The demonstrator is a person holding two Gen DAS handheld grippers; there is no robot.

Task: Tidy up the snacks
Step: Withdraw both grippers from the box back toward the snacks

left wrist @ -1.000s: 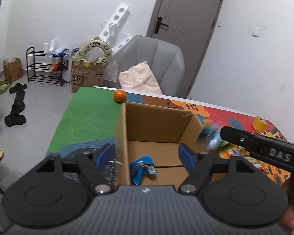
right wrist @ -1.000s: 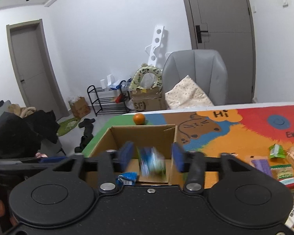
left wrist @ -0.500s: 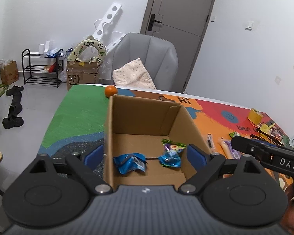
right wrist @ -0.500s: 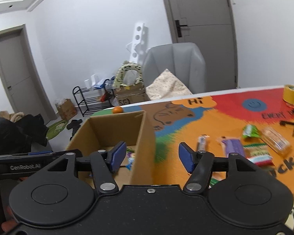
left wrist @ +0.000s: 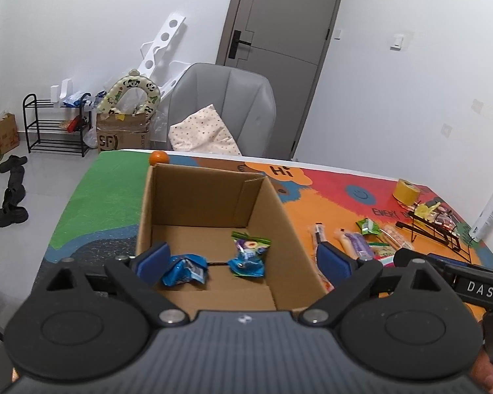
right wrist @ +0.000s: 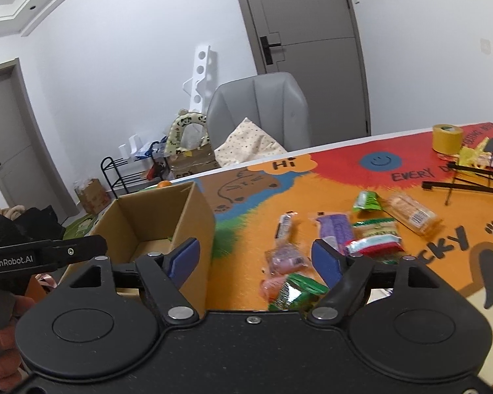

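Two blue snack packets (left wrist: 213, 261) lay on the floor of the open cardboard box (left wrist: 289, 233), a crumpled one on the left and one with a green top edge on the right, slightly apart. I had my left tool (left wrist: 241, 259) poised over the near end of the box, its jaws opening wide with nothing gripped; the two packets showed between the blue pads but below them, untouched. An orange (left wrist: 158, 157) sat on the table (left wrist: 108, 184) just behind the far wall of the box.

My right tool (right wrist: 256, 257) was off to the box's right side, over the loose pile of snacks (right wrist: 338, 229) spread on the colourful table cover. Its jaws were opening too, and nothing was clamped in them. Between the pads I could see a pink packet (right wrist: 284, 256) and a green one (right wrist: 295, 290) lying on the table; the view was blurred there, so I could not tell what they held. Farther out lay a purple bar (right wrist: 335, 228), a small green packet (right wrist: 366, 200) and a clear wrapped biscuit pack (right wrist: 410, 215). A roll of yellow tape (right wrist: 447, 138) stood near the far edge, beside a black wire stand (right wrist: 466, 179).
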